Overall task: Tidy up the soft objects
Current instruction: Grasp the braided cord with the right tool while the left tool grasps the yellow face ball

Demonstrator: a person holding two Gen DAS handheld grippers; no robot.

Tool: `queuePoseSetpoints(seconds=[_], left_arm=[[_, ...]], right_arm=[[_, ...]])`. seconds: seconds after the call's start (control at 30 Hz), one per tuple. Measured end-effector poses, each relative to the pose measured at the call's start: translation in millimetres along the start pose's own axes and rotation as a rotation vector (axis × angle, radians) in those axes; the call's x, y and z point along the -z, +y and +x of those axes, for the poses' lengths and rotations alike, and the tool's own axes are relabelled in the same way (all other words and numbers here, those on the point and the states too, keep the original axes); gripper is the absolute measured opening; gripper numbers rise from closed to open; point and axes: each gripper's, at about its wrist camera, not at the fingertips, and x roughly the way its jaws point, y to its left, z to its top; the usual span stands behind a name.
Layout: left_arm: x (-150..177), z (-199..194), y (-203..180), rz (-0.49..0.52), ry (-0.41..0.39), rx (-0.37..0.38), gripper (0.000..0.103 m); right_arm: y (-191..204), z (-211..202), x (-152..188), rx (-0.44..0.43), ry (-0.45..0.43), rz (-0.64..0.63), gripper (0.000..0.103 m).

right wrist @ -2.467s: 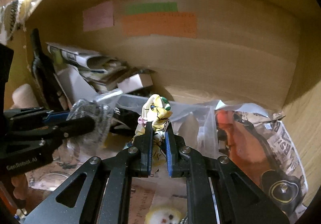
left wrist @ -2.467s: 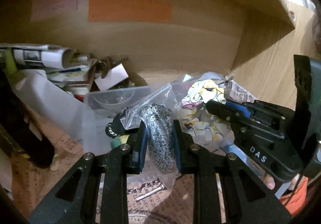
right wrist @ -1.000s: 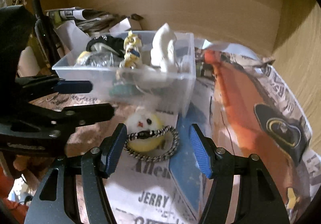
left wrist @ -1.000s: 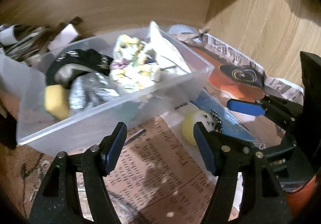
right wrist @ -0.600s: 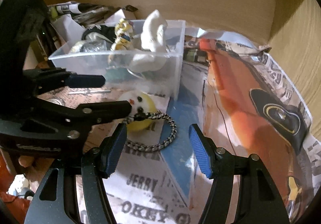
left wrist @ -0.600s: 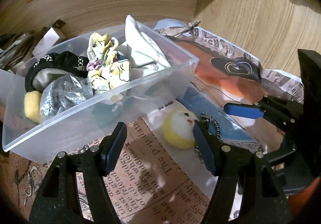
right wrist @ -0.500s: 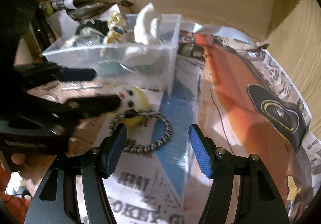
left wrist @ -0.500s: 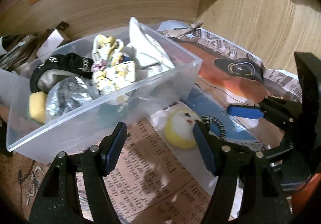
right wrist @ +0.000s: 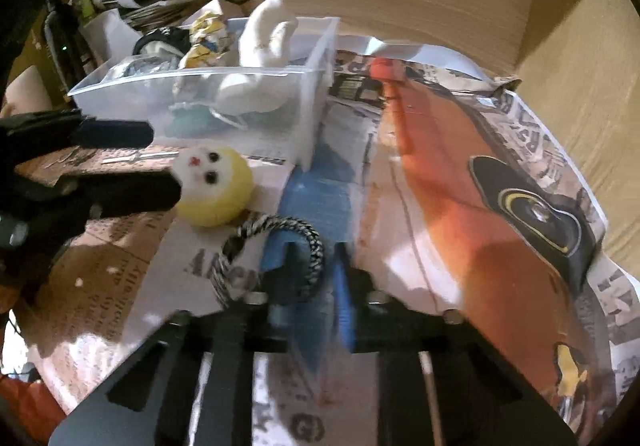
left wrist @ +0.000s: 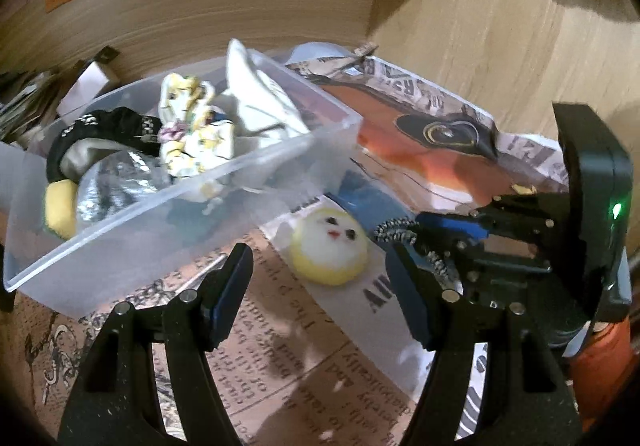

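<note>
Down on the newspaper-covered table (right wrist: 500, 150), the right tongs (right wrist: 312, 278) are seen pressed nearly together around the near arc of a black-and-white braided hair tie (right wrist: 280, 238), which is pinched between the blue pads; the frame is blurred there, so the exact contact cannot be judged finely. In the left wrist view the same right tongs (left wrist: 416, 238) are seen from the side, with the braided hair tie (left wrist: 400, 234) caught at their tips. The rest of the loop lies on the paper, and its far end touches a yellow plush ball (right wrist: 214, 188) with a white face and small dark eyes.

The left tongs (left wrist: 320, 294) are held spread wide and nothing is gripped between them; the yellow plush ball (left wrist: 330, 250) is framed just beyond their tips, resting on the paper. From the right wrist view, the left tongs (right wrist: 160, 162) are seen as dark blurred fingers beside the ball.

Behind the ball, a clear plastic bin (left wrist: 180, 230) is set on the table, just apart from it. Inside the bin (right wrist: 312, 94) are held a white soft toy (right wrist: 264, 42), a yellow-patterned cloth bundle (left wrist: 192, 138), a black band (left wrist: 104, 122), a silvery bagged item (left wrist: 116, 186) and a yellow piece (left wrist: 60, 206). Stacked papers (right wrist: 132, 2) are seen behind the bin, against a wooden wall (left wrist: 500, 26).
</note>
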Motion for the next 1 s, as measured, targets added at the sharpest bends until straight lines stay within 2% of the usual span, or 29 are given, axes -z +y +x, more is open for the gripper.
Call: queuePoseSetpoints(seconds=[0.17, 0.3, 0.33, 0.67, 1.0], left_arm=[[0, 21, -5, -0.001, 0.046, -0.007, 0.068], [-1, 33, -6, -0.006, 0.067, 0.003, 0.045], [-1, 34, -6, -0.008, 0.066, 0.008, 0.044], [0, -2, -4, -0.012, -0.049, -0.009, 0.043], [-15, -63, 23, -0.086, -0.208, -0.063, 0.043]], right_arm=[[0, -6, 0, 0.017, -0.042, 0.019, 0.007], [-2, -18, -3, 0.017, -0.09, 0.04, 0.006], [-3, -20, -5, 0.015, -0.101, 0.044, 0.006], [2, -42, -19, 0.001, -0.197, 0.051, 0.006], [13, -62, -52, -0.043, -0.327, 0.05, 0.006]])
